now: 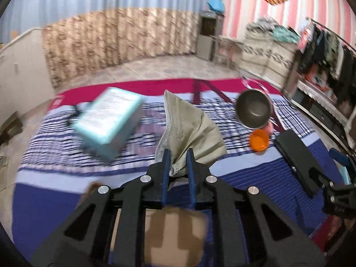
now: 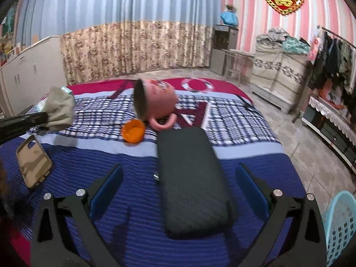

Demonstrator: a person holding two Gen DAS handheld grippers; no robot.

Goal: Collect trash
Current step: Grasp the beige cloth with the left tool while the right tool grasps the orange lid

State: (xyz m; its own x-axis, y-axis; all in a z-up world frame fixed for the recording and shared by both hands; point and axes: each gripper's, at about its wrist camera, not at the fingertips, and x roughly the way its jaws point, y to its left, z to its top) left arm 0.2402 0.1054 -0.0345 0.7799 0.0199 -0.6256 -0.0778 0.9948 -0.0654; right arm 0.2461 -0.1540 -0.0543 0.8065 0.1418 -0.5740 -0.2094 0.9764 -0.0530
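Observation:
A crumpled grey-beige face mask (image 1: pixel 189 124) hangs above the bed, pinched at its lower edge between the blue pads of my left gripper (image 1: pixel 178 153), which is shut on it. The right wrist view shows the same mask (image 2: pixel 60 109) at the left, off the bedspread. My right gripper (image 2: pixel 179 169) is open low over the bed. A long black case (image 2: pixel 193 178) lies flat between its spread fingers, and the pads stand clear of its sides.
On the checked bedspread (image 2: pixel 106 155) lie a tipped pink mug (image 2: pixel 158 102), an orange lid (image 2: pixel 133 130), a camouflage phone case (image 2: pixel 33 161) and a teal box (image 1: pixel 109 122). A light blue basket (image 2: pixel 340 224) stands at the bed's right corner. Tiled floor and furniture lie beyond.

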